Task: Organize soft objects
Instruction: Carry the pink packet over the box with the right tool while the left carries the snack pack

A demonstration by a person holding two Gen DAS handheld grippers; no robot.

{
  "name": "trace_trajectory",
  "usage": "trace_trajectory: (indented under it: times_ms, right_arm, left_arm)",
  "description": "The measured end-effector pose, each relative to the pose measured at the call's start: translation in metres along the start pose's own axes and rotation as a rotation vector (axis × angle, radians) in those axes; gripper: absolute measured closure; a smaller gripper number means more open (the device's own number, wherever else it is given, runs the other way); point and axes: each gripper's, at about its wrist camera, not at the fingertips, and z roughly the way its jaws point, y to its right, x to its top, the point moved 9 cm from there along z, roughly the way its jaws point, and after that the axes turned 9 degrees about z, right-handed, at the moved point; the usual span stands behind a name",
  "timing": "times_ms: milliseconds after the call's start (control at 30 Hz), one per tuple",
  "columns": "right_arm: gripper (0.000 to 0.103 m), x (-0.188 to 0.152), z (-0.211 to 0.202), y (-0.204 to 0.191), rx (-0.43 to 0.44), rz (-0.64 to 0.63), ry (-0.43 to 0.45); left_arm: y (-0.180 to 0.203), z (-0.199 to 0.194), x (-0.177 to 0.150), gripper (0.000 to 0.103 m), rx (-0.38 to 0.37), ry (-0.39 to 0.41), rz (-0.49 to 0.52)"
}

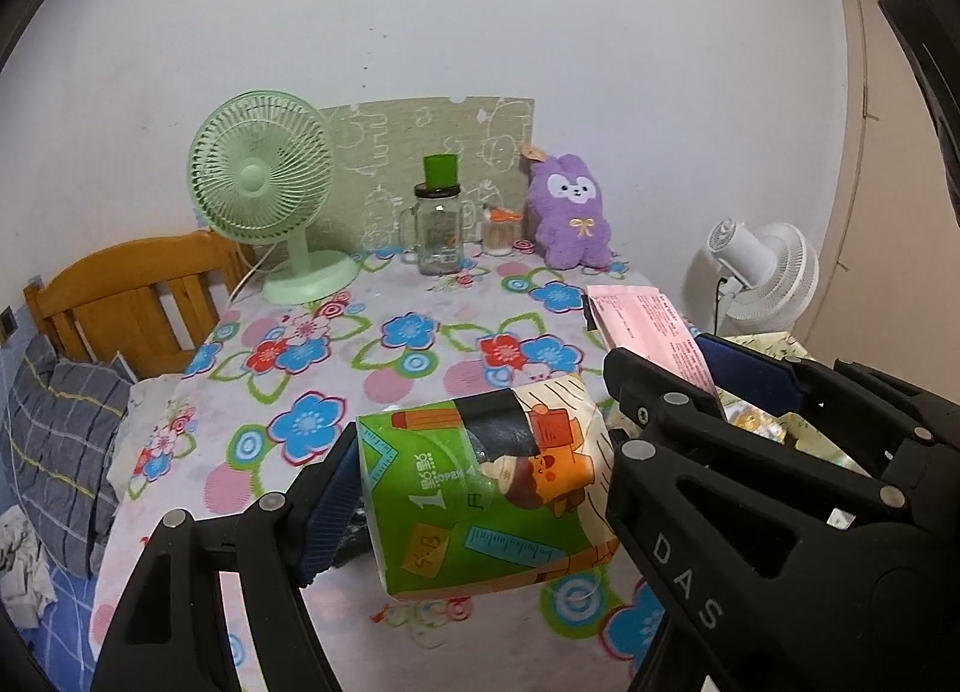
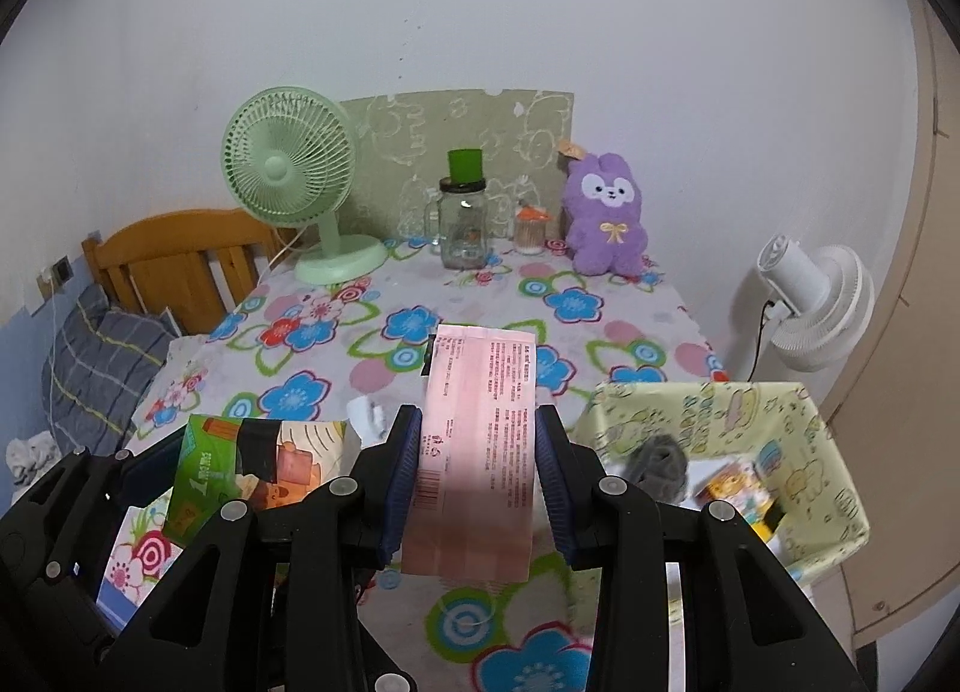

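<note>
Above the near edge of the table (image 1: 420, 296), two soft packs are held clear of the flowered cloth, one in each gripper.

Left gripper (image 1: 480, 488): jaws set wide and closed on the green tissue pack (image 1: 486, 488). The pack is seen between the two blue pads, its left end pressed against the left pad; the right finger covers its right end. The pack is tilted, its printed face turned toward the camera. From the right wrist view the same pack (image 2: 258, 464) shows at lower left, inside the left gripper's fingers.

Right gripper (image 2: 477, 482): jaws at a narrower setting, closed on the pink pack (image 2: 480, 452). Both blue pads are pressed against its long sides at about mid-length. The pack runs lengthwise away from the camera; its far end projects well past the fingertips and its near end hangs behind them. From the left wrist view the pink pack (image 1: 648, 332) is seen at right, rising beyond the right gripper's pads.

Just beside the right edge of the table, a pale yellow fabric bin (image 2: 828, 452) is noted, with a grey item and small coloured packets inside; these are too blurred to name.

Along the far edge of the table are found: a green desk fan (image 1: 264, 182) near the far left corner, a glass jar (image 1: 441, 230) with a green cap at the middle, a small container of cotton swabs (image 1: 498, 233) just beside it, and a purple plush rabbit (image 1: 570, 212) near the far right corner. A white fan (image 2: 816, 302) stands off the table to the right.
</note>
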Motion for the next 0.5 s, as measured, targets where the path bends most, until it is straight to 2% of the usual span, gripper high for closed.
trace_trajectory:
  times_ms: [500]
  right_arm:
    - [0.062, 0.02, 0.002, 0.063, -0.04, 0.023, 0.018]
  left_arm:
    - [0.059, 0.02, 0.028, 0.024, -0.06, 0.022, 0.022]
